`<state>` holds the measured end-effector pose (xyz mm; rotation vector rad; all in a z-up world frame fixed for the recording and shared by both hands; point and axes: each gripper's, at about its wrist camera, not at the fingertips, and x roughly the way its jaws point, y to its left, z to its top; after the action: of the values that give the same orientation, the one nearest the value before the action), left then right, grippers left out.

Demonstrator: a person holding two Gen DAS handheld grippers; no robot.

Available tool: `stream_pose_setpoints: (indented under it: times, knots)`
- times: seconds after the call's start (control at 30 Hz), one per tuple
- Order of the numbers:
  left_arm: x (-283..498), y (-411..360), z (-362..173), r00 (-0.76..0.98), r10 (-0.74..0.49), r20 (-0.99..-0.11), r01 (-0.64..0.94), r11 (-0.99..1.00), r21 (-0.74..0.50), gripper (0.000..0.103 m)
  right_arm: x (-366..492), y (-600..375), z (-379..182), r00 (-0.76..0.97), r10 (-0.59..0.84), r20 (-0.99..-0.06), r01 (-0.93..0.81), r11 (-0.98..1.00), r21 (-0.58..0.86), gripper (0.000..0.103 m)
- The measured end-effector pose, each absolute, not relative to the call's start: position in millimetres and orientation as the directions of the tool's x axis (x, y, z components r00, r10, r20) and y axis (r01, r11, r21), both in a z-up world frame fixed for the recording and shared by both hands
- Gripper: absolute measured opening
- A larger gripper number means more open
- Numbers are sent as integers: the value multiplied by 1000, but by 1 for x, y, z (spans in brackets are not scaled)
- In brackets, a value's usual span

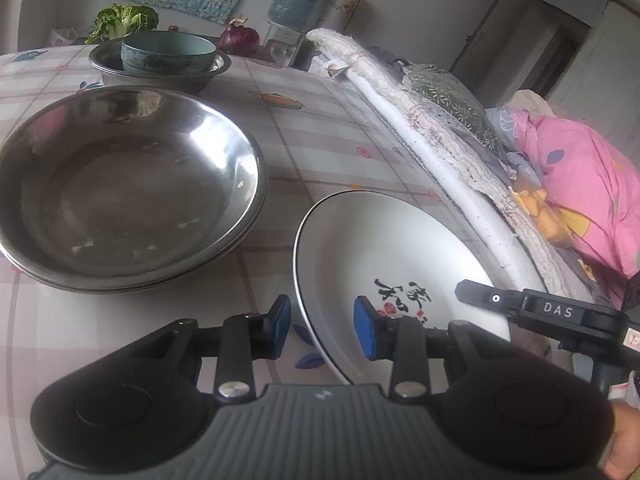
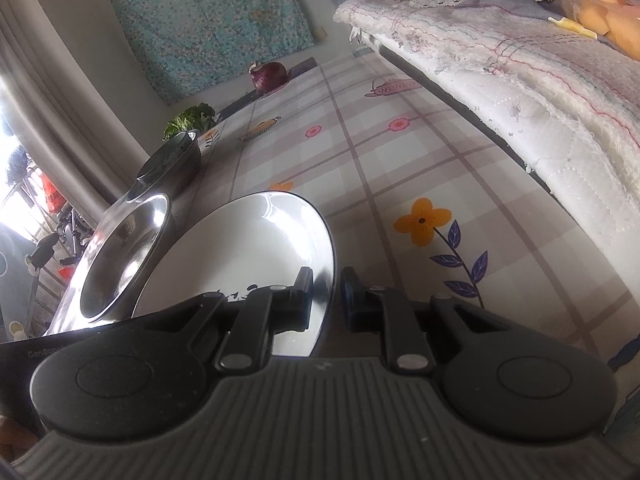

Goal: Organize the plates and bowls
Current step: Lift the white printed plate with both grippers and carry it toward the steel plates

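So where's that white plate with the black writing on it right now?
The white plate sits tilted at the table's near right, beside the stacked steel bowls, with the right claw clamped on its rim and the left claw astride its near edge.

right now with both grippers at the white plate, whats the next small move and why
Probably lift the white plate with the right gripper, shut on its rim, and draw the left gripper clear: its pads straddle the near rim without pressing.

The left gripper (image 1: 322, 330) straddled the white plate (image 1: 384, 256)'s near rim, its blue pads (image 1: 365, 330) apart from it. Stacked steel basins (image 1: 124, 184) sat beside the plate; a ceramic bowl (image 1: 168, 53) nested in another basin (image 1: 160, 72) toward the table (image 1: 320, 128)'s far edge.
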<state>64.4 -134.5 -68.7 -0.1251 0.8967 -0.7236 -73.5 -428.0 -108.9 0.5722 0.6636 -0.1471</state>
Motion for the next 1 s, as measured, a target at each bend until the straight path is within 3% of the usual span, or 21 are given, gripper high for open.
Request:
stream_pose_setpoints:
  times: [0.27,1.0]
  knots:
    - [47,-126,-63,402,-597,-695,522,773,-362,33,-70,-428,-109,790,90,-606,292,815,501,15]
    - [57,-133,-67,420,-579,-699,514,786,-342,35,-67,-420,-108,779,85,-622,261,857,444,15]
